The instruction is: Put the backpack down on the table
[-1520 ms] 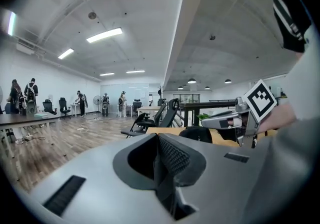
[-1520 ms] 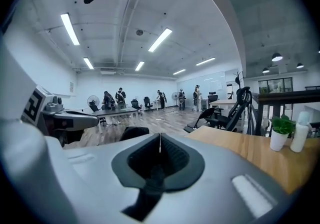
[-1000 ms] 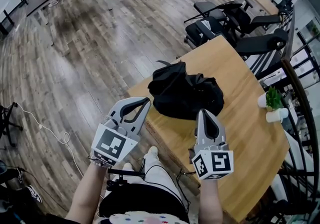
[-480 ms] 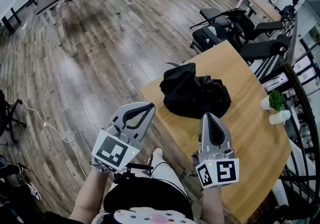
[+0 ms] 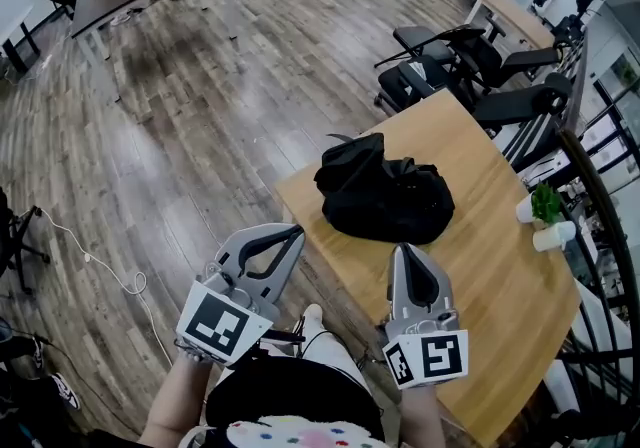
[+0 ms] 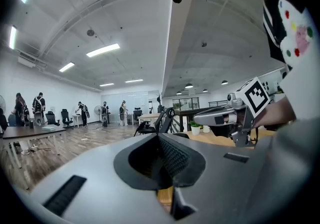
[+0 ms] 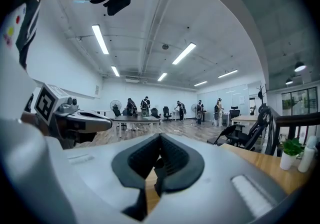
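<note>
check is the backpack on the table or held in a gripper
On the table. The backpack lies slumped on the table; the left gripper and right gripper are shut, empty and clear of it.

Your right tool (image 7: 159,139) fills the lower frame, its grey jaws pressed together with nothing between them. Your left tool (image 7: 102,124) shows at the left, marker cube turned toward the camera. A wooden desk (image 7: 264,165) lies at the lower right, bearing a small potted plant (image 7: 290,151). Black office chairs (image 7: 246,138) stand beyond it, with people (image 7: 146,104) far off.
</note>
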`<action>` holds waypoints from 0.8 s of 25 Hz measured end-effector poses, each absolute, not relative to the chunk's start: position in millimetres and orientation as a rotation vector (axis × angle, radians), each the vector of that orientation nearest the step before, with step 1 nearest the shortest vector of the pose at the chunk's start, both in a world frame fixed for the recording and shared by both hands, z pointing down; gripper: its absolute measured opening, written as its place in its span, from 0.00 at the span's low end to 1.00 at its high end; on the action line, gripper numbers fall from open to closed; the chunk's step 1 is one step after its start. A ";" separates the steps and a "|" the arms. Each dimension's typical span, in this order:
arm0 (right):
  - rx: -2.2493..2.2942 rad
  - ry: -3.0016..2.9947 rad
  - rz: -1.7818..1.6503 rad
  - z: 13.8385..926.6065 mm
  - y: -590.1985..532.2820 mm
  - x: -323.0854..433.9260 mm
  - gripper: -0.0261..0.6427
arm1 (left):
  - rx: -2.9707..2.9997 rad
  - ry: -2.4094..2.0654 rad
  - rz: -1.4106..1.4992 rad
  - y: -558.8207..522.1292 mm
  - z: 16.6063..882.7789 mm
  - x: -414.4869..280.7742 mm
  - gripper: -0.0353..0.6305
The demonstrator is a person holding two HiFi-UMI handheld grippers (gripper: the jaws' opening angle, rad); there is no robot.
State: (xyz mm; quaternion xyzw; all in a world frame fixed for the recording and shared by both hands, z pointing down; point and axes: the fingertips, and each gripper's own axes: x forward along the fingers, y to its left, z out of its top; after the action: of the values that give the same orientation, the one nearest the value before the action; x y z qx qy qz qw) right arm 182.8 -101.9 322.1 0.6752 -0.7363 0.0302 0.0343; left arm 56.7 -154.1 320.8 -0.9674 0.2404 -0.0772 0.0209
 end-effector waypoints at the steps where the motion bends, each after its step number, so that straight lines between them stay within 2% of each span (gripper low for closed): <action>1: 2.071 -2.264 0.097 323.5 -100.8 182.2 0.05 | -3.002 0.740 -0.239 -152.9 321.0 57.0 0.06; 20: 2.051 -2.231 0.101 333.4 -96.5 185.0 0.05 | -3.013 0.736 -0.247 -144.1 330.3 52.9 0.06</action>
State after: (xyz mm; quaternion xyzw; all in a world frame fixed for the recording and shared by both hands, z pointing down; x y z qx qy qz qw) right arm 185.0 -96.5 333.4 0.6754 -0.7347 0.0331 0.0546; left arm 52.9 -144.1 330.3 -0.9682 0.2366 -0.0794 0.0151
